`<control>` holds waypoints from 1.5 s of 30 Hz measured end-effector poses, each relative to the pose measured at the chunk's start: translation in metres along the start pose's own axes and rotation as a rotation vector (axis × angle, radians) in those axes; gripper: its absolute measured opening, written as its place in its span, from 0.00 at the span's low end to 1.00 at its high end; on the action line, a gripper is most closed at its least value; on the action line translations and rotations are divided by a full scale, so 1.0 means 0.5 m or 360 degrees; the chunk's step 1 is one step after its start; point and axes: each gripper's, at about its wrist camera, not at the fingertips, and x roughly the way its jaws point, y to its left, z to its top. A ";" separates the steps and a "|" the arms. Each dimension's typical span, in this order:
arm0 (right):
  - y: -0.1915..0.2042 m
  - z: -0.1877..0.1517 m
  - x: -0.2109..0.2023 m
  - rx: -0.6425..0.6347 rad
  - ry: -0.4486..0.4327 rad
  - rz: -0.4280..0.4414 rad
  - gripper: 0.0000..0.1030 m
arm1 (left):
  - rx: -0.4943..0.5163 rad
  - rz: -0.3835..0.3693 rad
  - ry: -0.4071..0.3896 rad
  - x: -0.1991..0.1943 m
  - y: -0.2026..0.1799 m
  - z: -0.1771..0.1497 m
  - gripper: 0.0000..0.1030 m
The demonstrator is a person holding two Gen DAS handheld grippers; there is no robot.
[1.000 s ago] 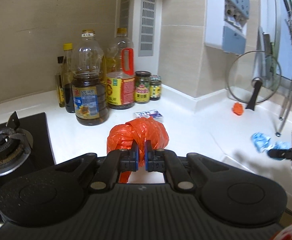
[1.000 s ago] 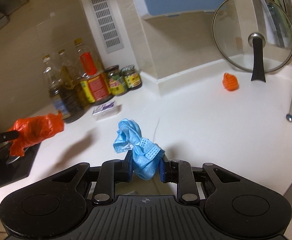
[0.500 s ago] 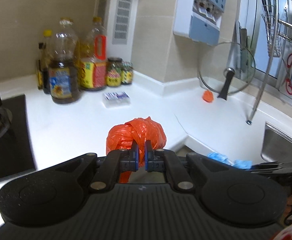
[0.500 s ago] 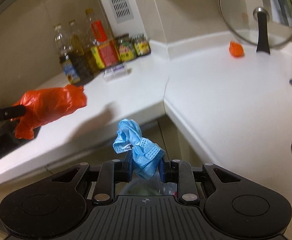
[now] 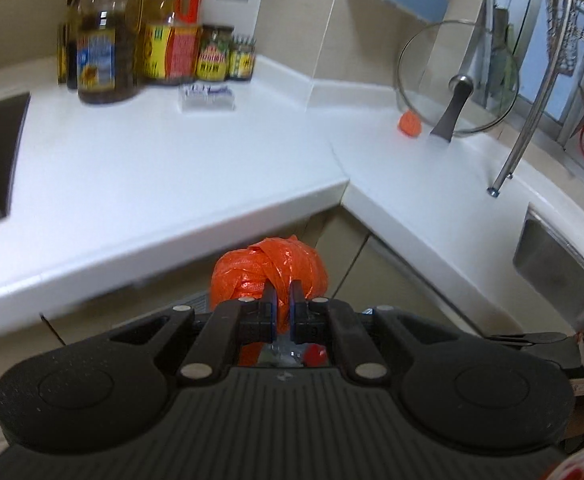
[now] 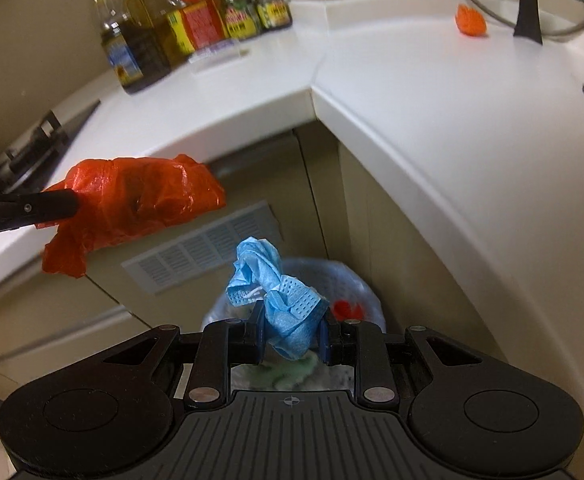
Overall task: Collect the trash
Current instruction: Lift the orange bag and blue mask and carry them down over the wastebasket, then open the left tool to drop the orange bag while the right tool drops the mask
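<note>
Trash is now hanging off the white L-shaped kitchen surface, where a second ago both pieces were being carried above it, and is nearing the lined waste bin on the floor in the corner. The left hand-held gripper is staying clamped on the crumpled orange plastic bag, while the right hand-held gripper is gripping the scrunched blue face mask right over the bin. Releasing looks like the next step, though a small orange scrap is waiting by the glass pot lid.

bag: orange | mask: blue (dotted band) | counter: white
</note>
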 end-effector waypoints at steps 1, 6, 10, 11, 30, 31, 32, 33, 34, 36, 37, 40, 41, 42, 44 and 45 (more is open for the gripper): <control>-0.003 -0.004 0.005 0.0001 0.0014 -0.0011 0.25 | -0.0016 0.0002 0.0016 0.007 -0.001 -0.006 0.05; -0.019 -0.029 0.037 0.0009 0.0089 -0.0051 0.25 | -0.0071 0.0025 0.0093 0.051 -0.007 -0.040 0.05; -0.028 -0.045 0.066 0.0017 0.0137 -0.0072 0.25 | -0.0123 0.0046 0.0155 0.096 -0.004 -0.069 0.05; -0.031 -0.048 0.074 0.0019 0.0149 -0.0080 0.25 | -0.0134 0.0052 0.0172 0.107 -0.003 -0.076 0.05; -0.064 -0.082 0.186 0.0022 0.0273 -0.0299 0.24 | -0.0360 0.0154 0.0387 0.287 0.034 -0.188 0.05; -0.061 -0.085 0.192 0.0012 0.0275 -0.0322 0.24 | -0.0365 0.0159 0.0414 0.295 0.036 -0.197 0.05; -0.060 -0.086 0.198 -0.0002 0.0279 -0.0355 0.24 | -0.0372 0.0165 0.0437 0.304 0.037 -0.204 0.05; -0.058 -0.087 0.207 -0.0010 0.0282 -0.0388 0.24 | -0.0377 0.0167 0.0460 0.311 0.039 -0.213 0.05; -0.059 -0.089 0.213 -0.0006 0.0282 -0.0420 0.24 | -0.0381 0.0167 0.0484 0.319 0.040 -0.220 0.05; -0.068 -0.092 0.223 0.0035 0.0287 -0.0443 0.24 | -0.0382 0.0166 0.0520 0.329 0.042 -0.232 0.05; -0.071 -0.092 0.229 0.0066 0.0285 -0.0440 0.24 | -0.0380 0.0166 0.0531 0.333 0.042 -0.236 0.05; -0.073 -0.091 0.237 0.0152 0.0250 -0.0402 0.25 | -0.0383 0.0158 0.0553 0.339 0.049 -0.242 0.06; -0.073 -0.089 0.238 0.0168 0.0236 -0.0398 0.25 | -0.0387 0.0162 0.0553 0.341 0.051 -0.242 0.07; -0.073 -0.088 0.240 0.0180 0.0225 -0.0385 0.25 | -0.0389 0.0162 0.0556 0.340 0.054 -0.241 0.07; -0.075 -0.083 0.247 0.0199 0.0210 -0.0353 0.25 | -0.0386 0.0168 0.0560 0.340 0.060 -0.241 0.11; -0.075 -0.081 0.250 0.0209 0.0211 -0.0336 0.33 | -0.0382 0.0166 0.0560 0.339 0.061 -0.240 0.12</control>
